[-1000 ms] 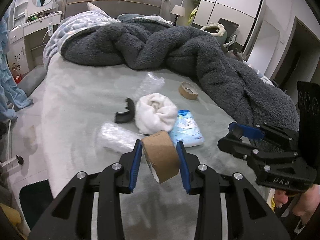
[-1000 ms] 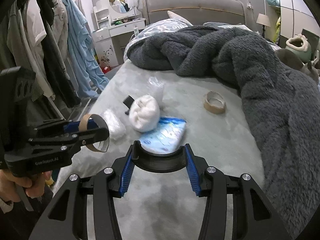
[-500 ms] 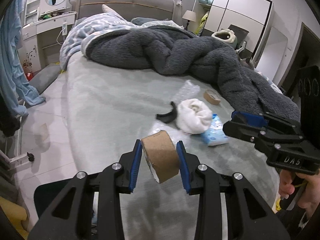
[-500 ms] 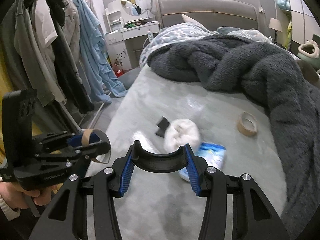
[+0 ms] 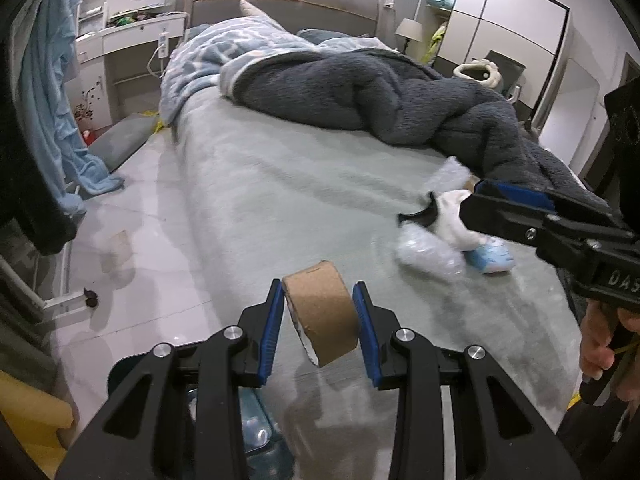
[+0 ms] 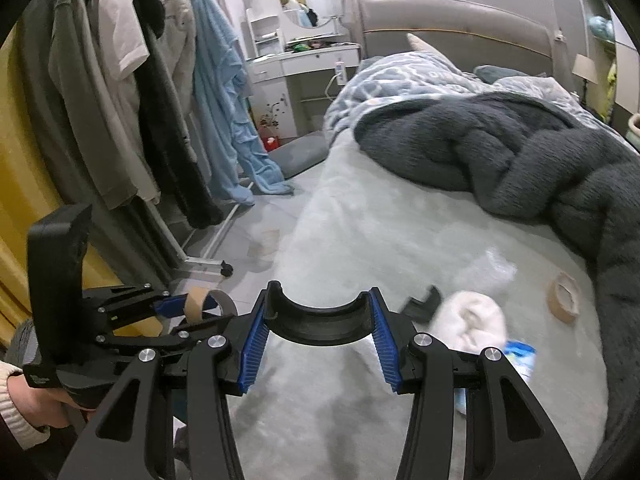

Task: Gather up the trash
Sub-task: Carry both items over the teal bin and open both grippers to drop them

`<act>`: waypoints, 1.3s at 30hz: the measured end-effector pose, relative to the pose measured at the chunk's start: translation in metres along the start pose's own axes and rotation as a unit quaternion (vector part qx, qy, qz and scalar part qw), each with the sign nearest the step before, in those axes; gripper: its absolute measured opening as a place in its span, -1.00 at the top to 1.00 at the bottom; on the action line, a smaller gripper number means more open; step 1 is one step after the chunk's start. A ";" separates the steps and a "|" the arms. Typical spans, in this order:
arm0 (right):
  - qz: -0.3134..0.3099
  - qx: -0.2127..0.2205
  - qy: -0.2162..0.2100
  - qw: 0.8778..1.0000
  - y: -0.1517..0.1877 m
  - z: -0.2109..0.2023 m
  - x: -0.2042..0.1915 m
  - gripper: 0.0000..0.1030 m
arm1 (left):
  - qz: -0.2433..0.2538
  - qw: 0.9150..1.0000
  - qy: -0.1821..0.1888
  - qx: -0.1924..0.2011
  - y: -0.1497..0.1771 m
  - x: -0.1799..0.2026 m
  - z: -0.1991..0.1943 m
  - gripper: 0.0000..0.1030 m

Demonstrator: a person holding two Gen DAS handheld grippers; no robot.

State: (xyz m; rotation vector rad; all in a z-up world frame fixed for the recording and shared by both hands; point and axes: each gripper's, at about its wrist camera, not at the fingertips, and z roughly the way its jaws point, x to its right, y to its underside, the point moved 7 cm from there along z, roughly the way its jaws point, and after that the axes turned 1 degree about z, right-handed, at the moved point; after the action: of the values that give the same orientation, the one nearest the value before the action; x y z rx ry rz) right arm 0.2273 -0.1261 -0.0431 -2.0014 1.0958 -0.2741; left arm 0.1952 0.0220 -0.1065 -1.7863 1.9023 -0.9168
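gripping a cardboard tape core (image 5: pixel 320 318) crosswise (axis tilted), left jaws clamp; right jaws clamp a black curved piece (image 6: pixel 320 322).

Both wrist cameras look down along their tongs from the foot of the bed (image 5: pixel 280 200), sharing its grey blanket (image 6: pixel 520 152).

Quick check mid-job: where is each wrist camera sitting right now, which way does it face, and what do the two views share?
Left wrist: on the left gripper, facing up the bed; shows its jaws clamping a cardboard tape core, plus the right gripper and hand.
Right wrist: on the right gripper, facing bed and clothes rack; jaws clamp a curved black piece.
Shared: white cloth bundle, grey blanket.
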 end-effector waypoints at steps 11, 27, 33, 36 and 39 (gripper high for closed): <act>-0.034 -0.013 -0.033 0.999 -0.019 0.032 -0.064 0.05 | -0.043 0.997 -0.033 -0.053 0.029 -0.068 0.004 0.26; -0.056 -0.057 -0.073 0.994 -0.012 0.075 -0.125 0.05 | -0.124 0.982 -0.050 -0.136 0.085 -0.148 0.017 0.25; -0.060 -0.095 -0.081 0.990 0.007 0.103 -0.142 0.05 | -0.143 0.975 -0.048 -0.163 0.103 -0.164 0.019 0.25; -0.064 -0.112 -0.084 0.988 0.014 0.114 -0.149 0.05 | -0.156 0.970 -0.043 -0.183 0.116 -0.173 0.023 0.24; -0.064 -0.129 -0.085 0.986 0.020 0.125 -0.154 0.05 | -0.162 0.966 -0.041 -0.195 0.124 -0.179 0.023 0.24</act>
State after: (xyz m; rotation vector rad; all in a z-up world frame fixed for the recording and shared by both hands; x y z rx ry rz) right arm 0.1890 0.0575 -0.1099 -2.2833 0.9338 -0.0256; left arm 0.1416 0.1903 -0.2362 -2.3783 1.8668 -0.5757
